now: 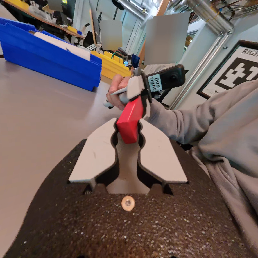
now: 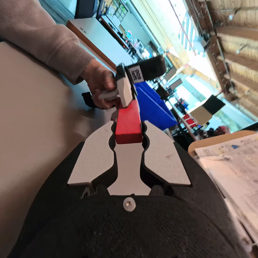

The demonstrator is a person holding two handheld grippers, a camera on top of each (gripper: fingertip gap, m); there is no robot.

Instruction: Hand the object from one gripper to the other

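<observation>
At frame centre, the left hand-held gripper [image 1: 127, 125] and right hand-held gripper [image 2: 128, 127] are both pinching opposite ends of the red block [image 1: 129, 124].

The block [image 1: 129, 126] spans between both tongs [image 1: 127, 122], above the table [image 1: 41, 118]; bin [image 1: 48, 58] behind.

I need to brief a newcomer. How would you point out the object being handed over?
Above the grey table, the two grippers meet nose to nose. Bridging them is a red block, each end between one gripper's fingers; unlike the blue bin behind, it touches no table.
</observation>
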